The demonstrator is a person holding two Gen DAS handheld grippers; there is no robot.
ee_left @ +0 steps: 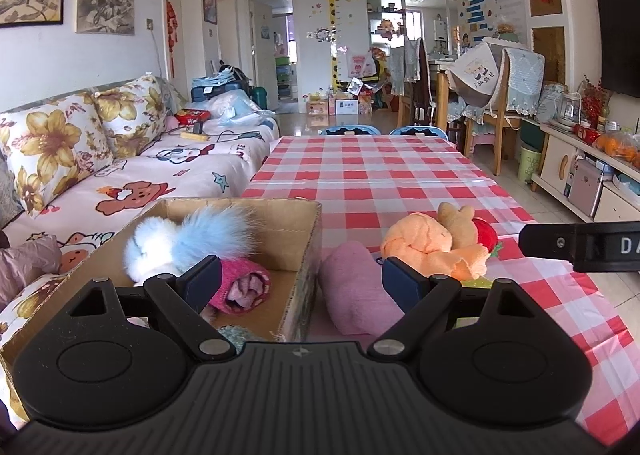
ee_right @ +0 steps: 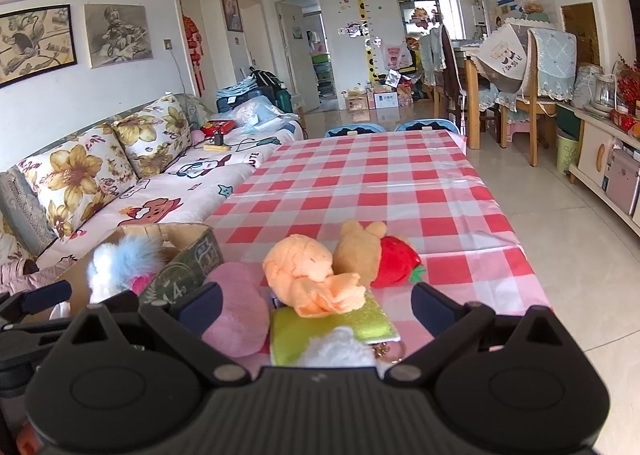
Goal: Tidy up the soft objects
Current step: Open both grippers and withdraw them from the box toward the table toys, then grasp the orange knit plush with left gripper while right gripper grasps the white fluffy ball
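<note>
A cardboard box [ee_left: 308, 239] stands at the table's near left and holds a blue-white fluffy toy [ee_left: 180, 239] and a rolled magenta sock [ee_left: 244, 287]. My left gripper [ee_left: 302, 279] is open and empty, straddling the box's right wall. A rolled pink towel [ee_left: 352, 291] lies just right of the box. An orange cloth [ee_left: 424, 243], a tan plush bear [ee_left: 456, 223] and a red strawberry plush [ee_left: 486, 233] lie beyond it. My right gripper [ee_right: 316, 301] is open and empty over the orange cloth [ee_right: 308, 271], a green pouch [ee_right: 320, 327] and a white fluffy item [ee_right: 340, 347].
The table has a red-and-white checked cloth [ee_left: 380, 175]. A sofa with floral cushions [ee_left: 120, 159] runs along the left. Two blue stools [ee_left: 348, 130] stand at the far table edge. Chairs and a cabinet [ee_left: 580, 159] stand on the right.
</note>
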